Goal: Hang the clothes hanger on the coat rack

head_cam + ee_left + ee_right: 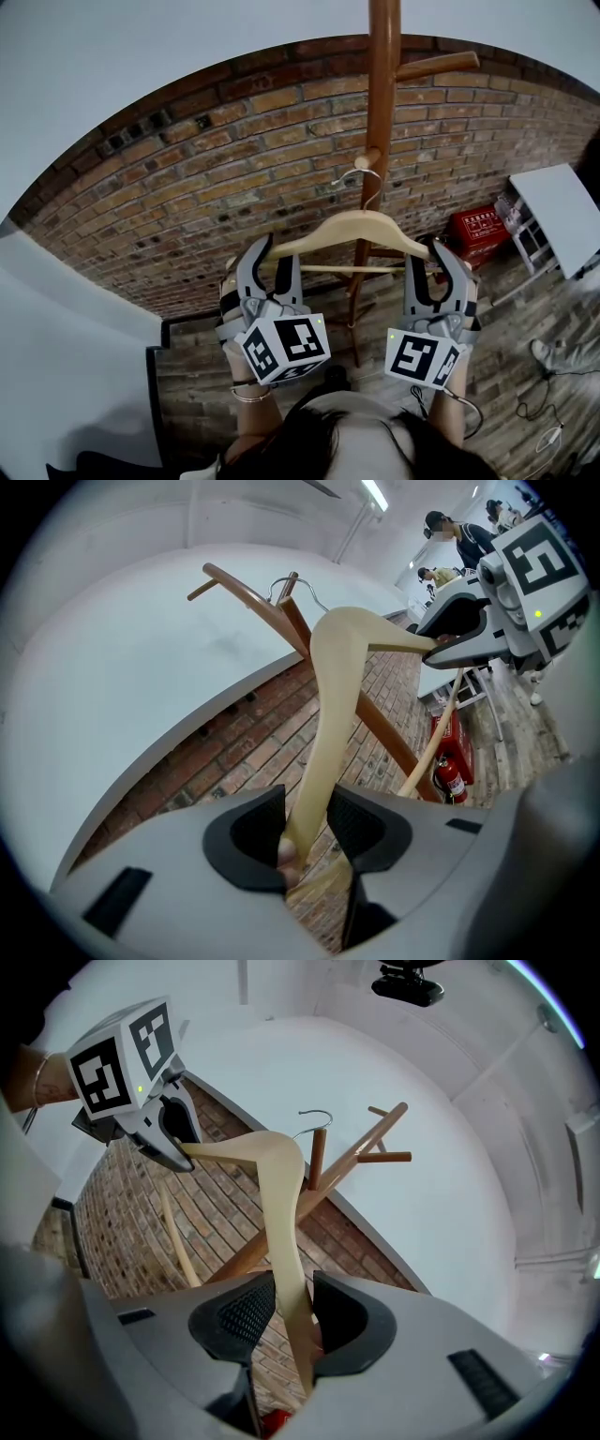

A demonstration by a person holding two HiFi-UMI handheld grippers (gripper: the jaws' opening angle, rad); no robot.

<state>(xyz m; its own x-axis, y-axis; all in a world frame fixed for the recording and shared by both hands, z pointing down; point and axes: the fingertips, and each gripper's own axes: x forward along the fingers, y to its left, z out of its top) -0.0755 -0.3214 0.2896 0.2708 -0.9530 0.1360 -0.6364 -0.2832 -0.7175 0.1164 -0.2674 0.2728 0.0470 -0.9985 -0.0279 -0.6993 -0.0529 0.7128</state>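
Left gripper (272, 263) was clamped on the left end of the wooden clothes hanger (361, 228) and right gripper (434, 260) on its right end, each pair of jaws pressed onto the pale arm. The hanger was held roughly level in the air before the coat rack (380, 84), with its wire hook (355, 175) just beside the short lower peg (367, 157). Whether the hook bore on the peg could not be told. Judged a late approach: seating the hook and letting go were left.
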